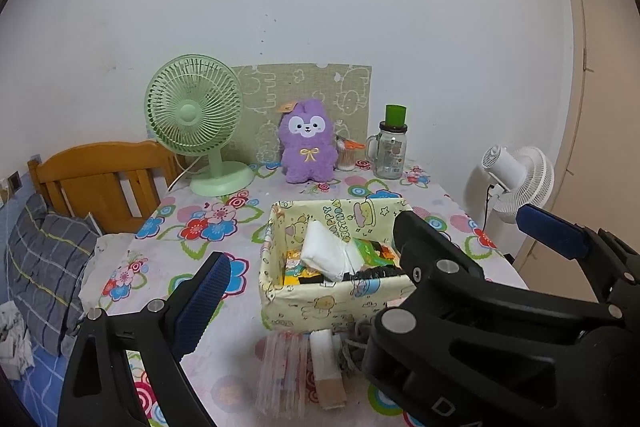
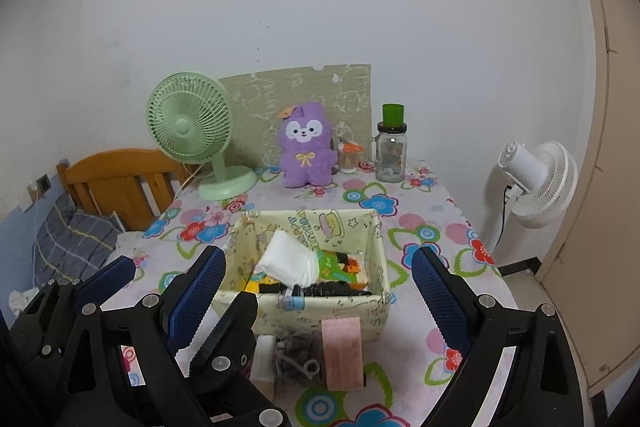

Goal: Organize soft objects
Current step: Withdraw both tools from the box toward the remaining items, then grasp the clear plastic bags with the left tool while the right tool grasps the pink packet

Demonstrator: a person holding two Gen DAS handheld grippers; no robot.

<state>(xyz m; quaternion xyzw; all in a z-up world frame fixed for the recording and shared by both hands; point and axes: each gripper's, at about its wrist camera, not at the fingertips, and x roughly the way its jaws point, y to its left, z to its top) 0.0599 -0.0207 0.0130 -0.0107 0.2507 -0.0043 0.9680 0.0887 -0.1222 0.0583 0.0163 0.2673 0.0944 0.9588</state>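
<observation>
A table [image 2: 400, 203] under a flowered cloth fills both views, pushed against a white wall, with a wooden bed [image 1: 100, 183] seen at its left edge. A white fan [image 2: 536, 183] is seen off the table's right side. At the far left of the table a green fan [image 1: 196, 115] is set, and just right of it a purple plush [image 1: 307, 143] is propped upright against a patterned board [image 1: 344, 95]. Right of the plush a small jar of sticks [image 1: 346, 157] and a glass mug [image 1: 391, 157] with a green cup on top are lined up.

Near the middle of the table a fabric box [image 2: 320, 315] is placed, open at the top. A white soft pack [image 2: 288, 259] is tilted inside it, resting on colourful packets. Just in front of the box's near wall, a pink pad [image 2: 343, 355], a grey cord [image 2: 292, 355] and a white roll [image 1: 324, 347] are laid on the cloth.

The left gripper [image 2: 174, 289] is held near the box's left side, jaws spread wide, nothing between them. The right gripper [image 2: 318, 297] is held in front of the box, jaws equally wide and empty.
</observation>
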